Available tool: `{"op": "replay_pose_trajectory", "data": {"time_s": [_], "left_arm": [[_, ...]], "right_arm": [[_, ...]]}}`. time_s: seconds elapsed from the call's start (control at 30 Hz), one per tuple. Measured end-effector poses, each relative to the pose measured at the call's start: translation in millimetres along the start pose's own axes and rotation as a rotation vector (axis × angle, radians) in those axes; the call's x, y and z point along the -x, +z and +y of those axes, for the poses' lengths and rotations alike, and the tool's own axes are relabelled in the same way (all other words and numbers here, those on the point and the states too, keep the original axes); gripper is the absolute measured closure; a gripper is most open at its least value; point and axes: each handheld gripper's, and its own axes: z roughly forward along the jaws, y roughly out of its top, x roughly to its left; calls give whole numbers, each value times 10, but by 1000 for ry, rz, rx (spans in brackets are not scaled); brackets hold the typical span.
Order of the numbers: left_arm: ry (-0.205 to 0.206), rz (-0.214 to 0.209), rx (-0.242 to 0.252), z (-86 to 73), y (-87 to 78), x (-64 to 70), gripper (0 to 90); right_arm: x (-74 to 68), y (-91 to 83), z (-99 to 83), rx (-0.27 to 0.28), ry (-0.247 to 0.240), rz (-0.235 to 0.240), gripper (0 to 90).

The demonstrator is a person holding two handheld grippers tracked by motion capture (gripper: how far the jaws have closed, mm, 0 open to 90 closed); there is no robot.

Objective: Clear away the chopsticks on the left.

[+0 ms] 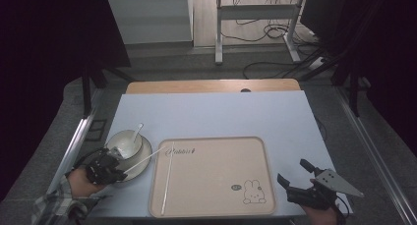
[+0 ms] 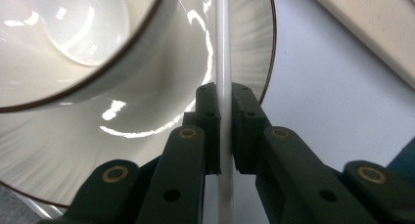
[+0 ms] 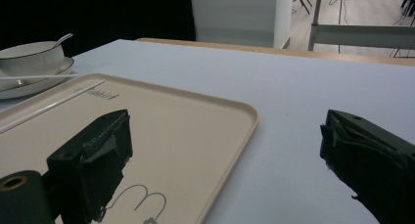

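A white bowl (image 1: pixel 124 142) with a spoon (image 1: pixel 136 132) in it stands on a dark-rimmed white plate (image 1: pixel 141 162) at the table's left. My left gripper (image 1: pixel 119 169) (image 2: pixel 224 99) is over the plate's near edge, shut on a thin white chopstick (image 1: pixel 146 157) (image 2: pixel 223 48) that points toward the tray. A second chopstick (image 1: pixel 167 181) (image 3: pixel 49 106) lies lengthwise on the left part of the beige tray (image 1: pixel 216 142) (image 3: pixel 195 111). My right gripper (image 1: pixel 291 170) (image 3: pixel 225 136) hovers at the tray's near right corner, open wide and empty.
A rabbit drawing (image 1: pixel 254 191) marks the tray's near right corner. The pale blue mat (image 1: pixel 211 112) covers the table; a wooden strip (image 1: pixel 211 85) shows at its far edge. Behind stand a metal frame (image 1: pixel 255 18) and floor cables.
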Motion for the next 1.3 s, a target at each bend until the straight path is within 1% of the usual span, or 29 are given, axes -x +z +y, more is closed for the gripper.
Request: {"op": "replay_pose_trajectory", "data": {"time_s": [0.03,0.07,0.1,0.13,0.17,0.2,0.23,0.3,0.33,0.4,0.43,0.53,0.67,0.73,0.77,0.8,0.83,0.97,1.07,1.1,1.13,1.17,1.2,1.23,1.3], "left_arm": [[0,9,3,0,-10,4,846],[-12,1,8,-1,-17,6,846],[-9,4,15,-4,-28,11,846],[-22,8,25,-4,-38,16,847],[-29,-5,28,-5,-47,16,847],[-29,1,38,-6,-56,27,847],[-39,0,37,-4,-63,30,848],[-42,1,40,1,-69,48,848],[-48,-6,40,7,-73,56,848],[-64,-13,60,23,-90,80,848],[-64,-21,65,37,-98,96,847],[-66,-7,64,101,-110,165,847],[-94,0,78,188,-137,239,847],[-98,13,77,224,-145,285,847],[-113,5,81,237,-150,301,847],[-116,10,85,246,-153,321,847],[-129,16,84,252,-153,336,847],[-155,24,76,264,-148,397,848],[-200,24,86,269,-140,447,847],[-206,21,87,273,-138,470,847],[-234,23,92,286,-126,510,847],[-234,23,92,286,-126,510,847],[-234,33,86,295,-117,532,848],[-245,46,83,303,-107,551,848],[-266,52,90,314,-85,579,847]], "right_arm": [[-1,2,-1,0,-1,0,49],[-3,3,-1,-1,1,1,49],[-3,3,-1,-1,1,2,49],[-4,3,-1,-2,0,2,49],[-4,3,-1,-1,-1,2,49],[-6,1,-1,0,2,3,49],[-5,1,0,0,1,3,49],[-6,2,0,0,3,3,49],[-7,2,-1,-1,4,4,49],[-8,3,-1,-2,4,5,49],[-9,3,-1,-1,4,5,50],[-7,2,1,1,4,6,51],[-4,-3,5,5,2,9,51],[-3,-10,9,6,9,11,52],[-3,-10,9,6,9,11,52],[-1,-12,12,7,8,11,53],[0,-16,15,8,11,12,53],[3,-21,17,9,11,12,53],[-3,-21,18,11,11,13,53],[-5,-21,18,11,11,14,53],[-6,-23,18,10,12,17,53],[-6,-23,18,10,12,17,53],[-8,-23,18,13,13,20,53],[-8,-23,18,13,13,20,53],[-7,-27,20,16,15,23,52]]}}
